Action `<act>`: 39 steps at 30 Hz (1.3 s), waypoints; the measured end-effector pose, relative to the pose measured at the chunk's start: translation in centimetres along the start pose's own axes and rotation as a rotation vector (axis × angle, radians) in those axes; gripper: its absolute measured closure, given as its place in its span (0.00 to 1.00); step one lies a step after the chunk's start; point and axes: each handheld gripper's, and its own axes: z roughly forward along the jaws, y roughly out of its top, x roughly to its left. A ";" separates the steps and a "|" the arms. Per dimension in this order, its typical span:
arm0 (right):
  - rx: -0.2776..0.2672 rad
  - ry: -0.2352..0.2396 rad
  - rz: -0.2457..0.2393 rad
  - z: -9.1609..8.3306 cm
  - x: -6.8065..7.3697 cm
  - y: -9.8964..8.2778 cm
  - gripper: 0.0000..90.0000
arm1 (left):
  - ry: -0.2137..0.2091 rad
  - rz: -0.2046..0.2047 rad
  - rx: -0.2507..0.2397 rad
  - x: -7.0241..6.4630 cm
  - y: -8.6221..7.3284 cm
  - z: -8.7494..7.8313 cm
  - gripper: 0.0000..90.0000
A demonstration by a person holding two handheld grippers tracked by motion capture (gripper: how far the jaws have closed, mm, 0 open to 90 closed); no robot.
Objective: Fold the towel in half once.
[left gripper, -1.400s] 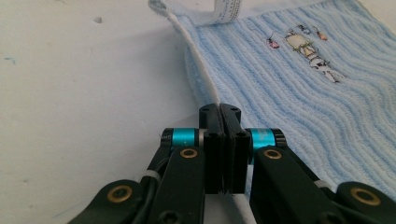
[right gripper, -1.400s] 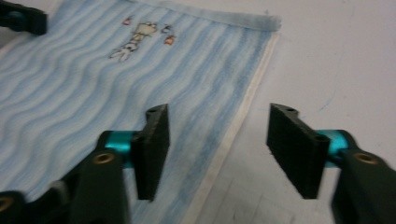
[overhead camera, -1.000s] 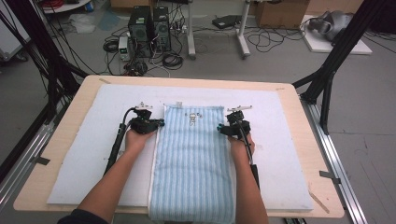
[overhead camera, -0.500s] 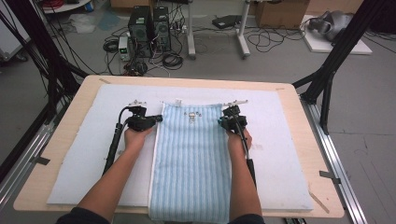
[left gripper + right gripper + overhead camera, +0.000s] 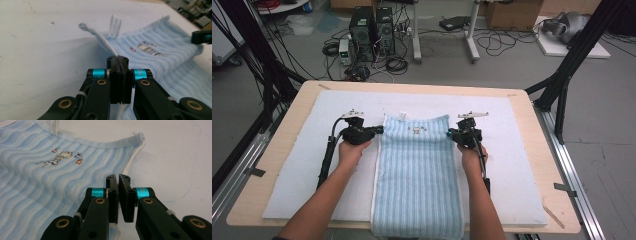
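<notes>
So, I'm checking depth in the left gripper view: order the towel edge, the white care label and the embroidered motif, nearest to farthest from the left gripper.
1. Towel edge, pinched in the jaws.
2. Embroidered motif, right.
3. White care label, beyond, upright.

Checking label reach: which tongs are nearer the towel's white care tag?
Left. The left tongs grip the towel edge beside the tag; the right tongs grip the opposite edge.

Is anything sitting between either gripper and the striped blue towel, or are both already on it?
Nothing visible stands in the way. The left gripper is shut on the towel's left edge, and the right gripper is shut on its right edge, both near the far corners. The white mat beside them is bare.
</notes>
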 end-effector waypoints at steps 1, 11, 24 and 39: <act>-0.006 0.001 -0.001 -0.4 0.1 -0.2 0.96 | -0.003 0.011 0.005 -0.2 0.0 -0.2 0.98; -0.033 0.053 -0.011 -3.7 1.6 -2.4 0.95 | -0.056 -0.003 -0.021 -2.0 -2.6 -3.3 0.98; -0.016 0.104 -0.005 -6.3 2.9 -6.5 0.95 | -0.121 0.057 0.055 -4.0 -5.2 -5.7 0.98; 0.013 0.124 0.081 -6.6 2.5 -7.8 0.65 | -0.112 0.044 0.039 -3.9 -6.3 -6.3 0.57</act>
